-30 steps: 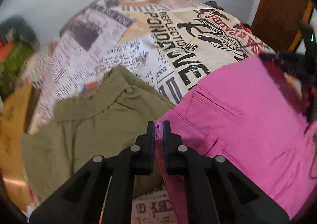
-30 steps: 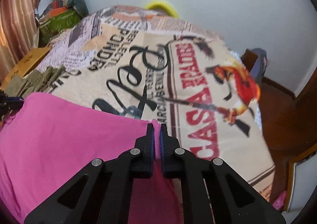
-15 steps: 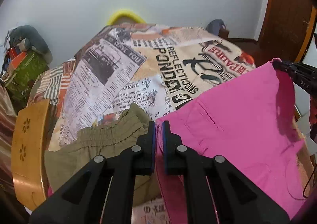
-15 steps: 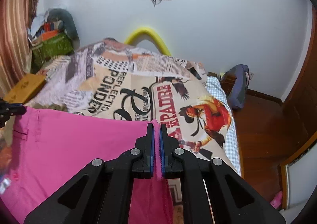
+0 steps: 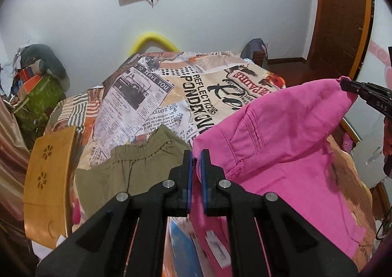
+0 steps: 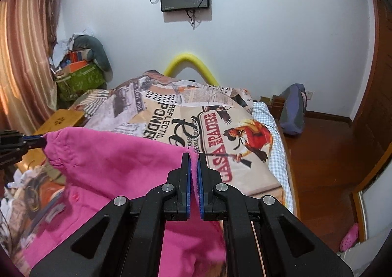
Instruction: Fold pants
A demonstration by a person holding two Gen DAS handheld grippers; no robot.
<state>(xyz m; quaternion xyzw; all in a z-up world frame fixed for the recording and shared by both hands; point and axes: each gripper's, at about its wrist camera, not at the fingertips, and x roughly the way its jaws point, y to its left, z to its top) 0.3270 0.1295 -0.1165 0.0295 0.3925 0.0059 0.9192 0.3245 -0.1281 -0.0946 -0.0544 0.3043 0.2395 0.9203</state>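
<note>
Clearly clamped on the pink pants [image 5: 281, 140] by left gripper [image 5: 195, 167] and right gripper [image 6: 193, 167]; could slip from thin edge bites.

The pants [image 5: 281, 144] are solid hot pink. At lower left of the left wrist view lie olive-green shorts [image 5: 127, 169]. The bedspread [image 5: 152, 96] carries a cream, black and orange newspaper print. Each claw is black with blue pads [image 6: 188, 179]. Behind it, a yellow arch [image 6: 188, 66].
</note>
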